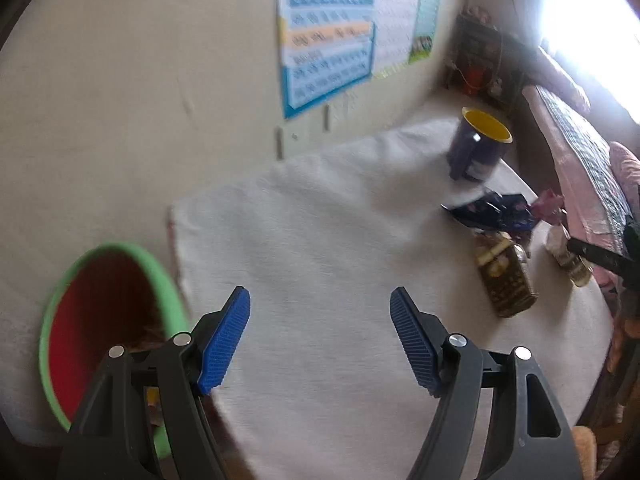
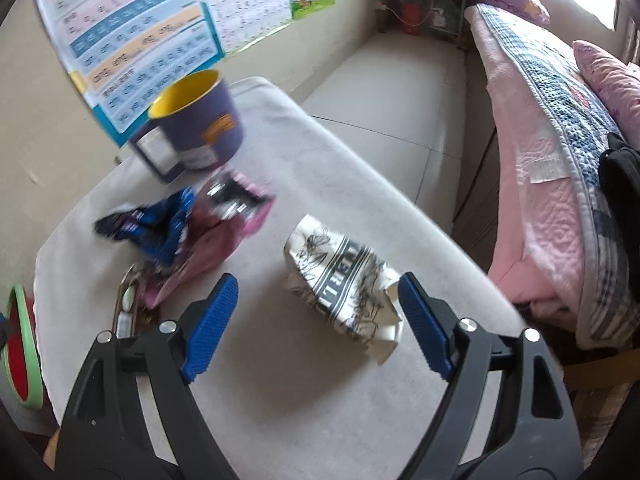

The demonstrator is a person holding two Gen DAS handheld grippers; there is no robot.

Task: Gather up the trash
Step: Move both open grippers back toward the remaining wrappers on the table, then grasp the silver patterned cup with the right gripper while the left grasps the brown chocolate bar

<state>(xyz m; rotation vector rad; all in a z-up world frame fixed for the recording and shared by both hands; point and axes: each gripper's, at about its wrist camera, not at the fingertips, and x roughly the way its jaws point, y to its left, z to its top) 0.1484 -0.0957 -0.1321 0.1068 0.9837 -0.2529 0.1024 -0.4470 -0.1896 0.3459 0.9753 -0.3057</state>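
Several wrappers lie on a white-covered table (image 2: pixel 280 380). A crumpled white-and-black printed bag (image 2: pixel 344 292) sits just ahead of my right gripper (image 2: pixel 316 292), which is open with nothing between its blue pads. A blue wrapper (image 2: pixel 152 224) and a pink one (image 2: pixel 216 240) lie further left; the blue wrapper (image 1: pixel 496 210) also shows in the left wrist view, with a dark patterned packet (image 1: pixel 506 276) near it. My left gripper (image 1: pixel 320 312) is open and empty over bare cloth. A green bin with a red inside (image 1: pixel 100 320) stands at its left.
A purple mug with a yellow inside (image 2: pixel 196 120) stands at the table's far side. A bed with pink and blue quilts (image 2: pixel 552 140) runs along the right. Posters (image 2: pixel 132 36) hang on the wall. The green bin's rim (image 2: pixel 24 344) shows at the left edge.
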